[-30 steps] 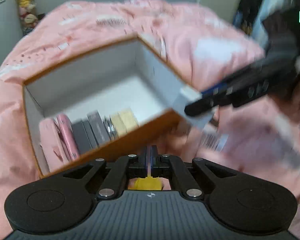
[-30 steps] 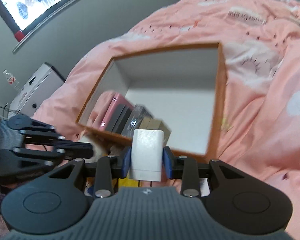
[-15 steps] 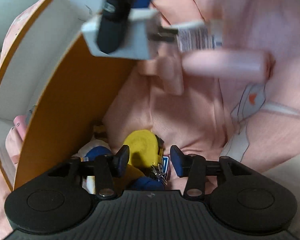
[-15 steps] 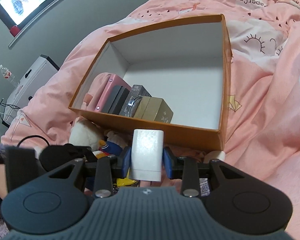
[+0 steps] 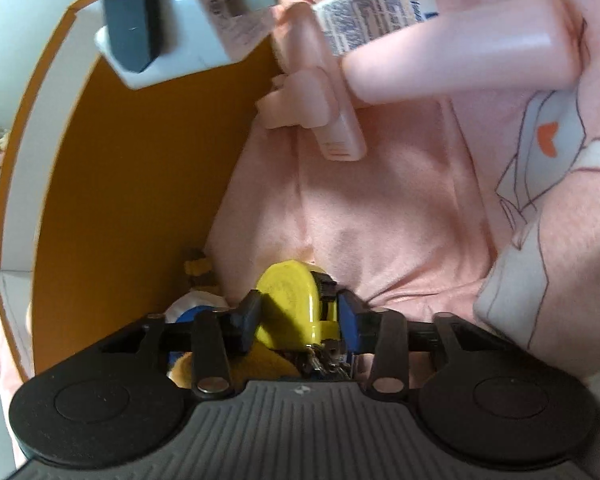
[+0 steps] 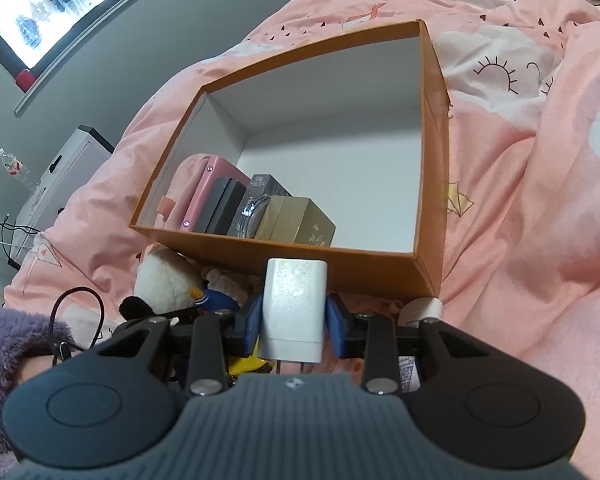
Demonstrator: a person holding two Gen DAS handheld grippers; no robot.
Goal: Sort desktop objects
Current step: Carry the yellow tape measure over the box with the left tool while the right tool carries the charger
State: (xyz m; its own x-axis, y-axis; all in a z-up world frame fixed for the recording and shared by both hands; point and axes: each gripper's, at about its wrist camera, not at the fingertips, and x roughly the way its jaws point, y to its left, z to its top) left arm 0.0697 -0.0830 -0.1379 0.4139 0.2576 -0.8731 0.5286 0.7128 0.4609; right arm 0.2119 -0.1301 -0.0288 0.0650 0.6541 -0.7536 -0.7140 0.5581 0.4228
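Sorting partly done: several small cases stand in my orange box (image 6: 380,268), my right claw (image 6: 294,322) grips a white charger (image 6: 294,312) at six o'clock below it, and my left claw (image 5: 298,320) is closing around a yellow tape measure (image 5: 288,304) still lying outside.

The left tool (image 5: 298,320) has dropped beside the box (image 5: 140,200); its jaws, earlier shut, are closing around the yellow tape measure (image 5: 288,304).

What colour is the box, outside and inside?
The box is orange outside and white inside, clearest in the right wrist view.
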